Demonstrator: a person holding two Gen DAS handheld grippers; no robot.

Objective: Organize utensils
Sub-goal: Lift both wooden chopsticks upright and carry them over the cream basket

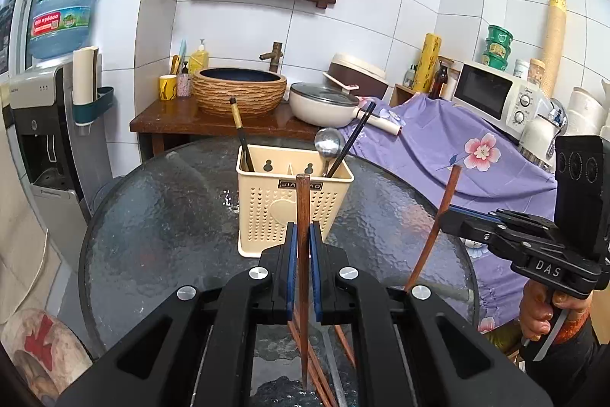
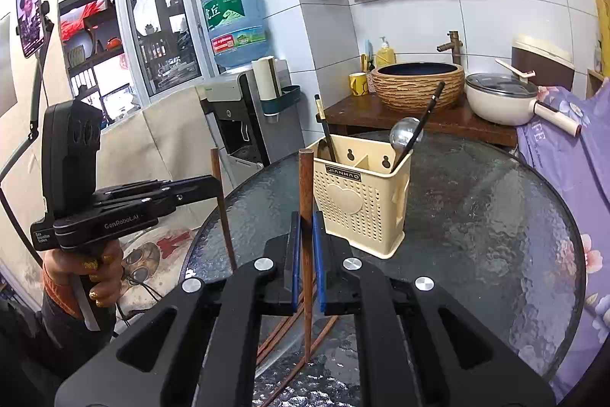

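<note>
Presently two brown wooden chopsticks held, one per gripper. Left gripper (image 1: pixel 303 235): blue pads closed on left chopstick (image 1: pixel 303 216), long axis near vertical, blunt end up, tapered tip down, just above glass table (image 1: pixel 160 216). Right gripper (image 2: pixel 304 227): pads likewise closed on right chopstick (image 2: pixel 305 201), near upright, blunt end up, tip low over the glass. From the left wrist view, right chopstick seen tilted, top leaning right.

Beyond both: cream perforated utensil holder (image 1: pixel 282 212) standing upright on the table, labelled "JIANHAO", heart relief on front face. Inside: black chopstick with gold band (image 1: pixel 239 132) in the left compartment, leaning left; metal spoon (image 1: pixel 328 142) and dark chopstick (image 1: pixel 354 136) in the right compartment, leaning right. More brown chopsticks (image 2: pixel 282 330) lying flat on the table beneath the grippers.

Readable on gripper bodies: "DAS" on the right unit, "GenRobot.AI" on the left unit. Further out: water jug (image 1: pixel 65 2) bearing "虎丘", microwave (image 1: pixel 495 94), purple floral cloth (image 1: pixel 438 147).
</note>
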